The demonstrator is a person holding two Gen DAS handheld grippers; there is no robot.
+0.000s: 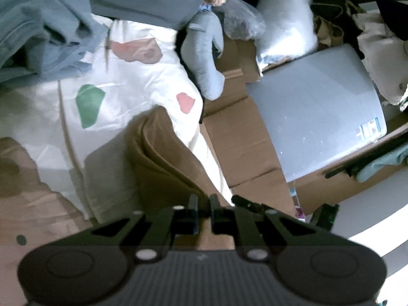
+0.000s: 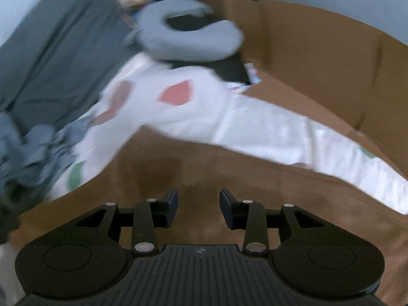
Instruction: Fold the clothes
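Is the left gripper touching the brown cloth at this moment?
Touching. The left wrist view shows the left gripper nearly closed on a raised fold of the brown cloth, which runs straight between its fingertips.

Brown garment (image 1: 163,158), white sheet (image 1: 132,81) with red-green patches, grey pillow (image 2: 188,40)

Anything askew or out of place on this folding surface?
Yes. A grey neck pillow hangs off the patterned white sheet toward cardboard boxes, and blue clothes lie crumpled beside the brown garment.
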